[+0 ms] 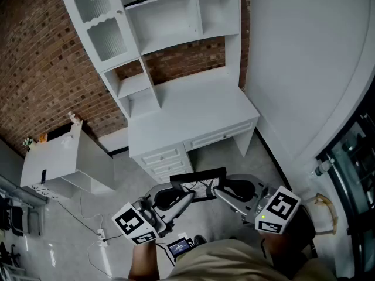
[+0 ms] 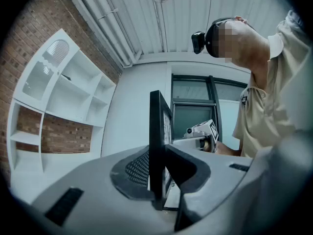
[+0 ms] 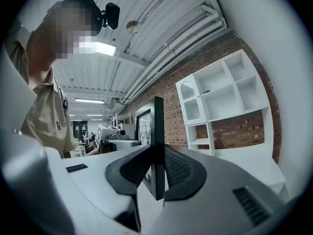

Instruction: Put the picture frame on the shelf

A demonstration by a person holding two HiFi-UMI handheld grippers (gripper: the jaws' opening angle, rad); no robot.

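A black-edged picture frame (image 1: pixel 198 185) hangs in the air in front of the white desk (image 1: pixel 187 113), held between both grippers. My left gripper (image 1: pixel 186 196) is shut on the frame's left edge and my right gripper (image 1: pixel 218 192) on its right edge. In the left gripper view the picture frame (image 2: pixel 157 141) stands edge-on between the dark pads (image 2: pixel 139 169). The right gripper view shows the picture frame (image 3: pixel 156 141) clamped the same way, pads tight on both faces. The white shelf unit (image 1: pixel 158 22) rises above the desk against the brick wall.
A low white cabinet (image 1: pixel 58 157) stands left of the desk, with small items on top. A cable and power strip (image 1: pixel 101 235) lie on the floor near my left gripper. A white wall and a dark window frame (image 1: pixel 351 151) are at the right.
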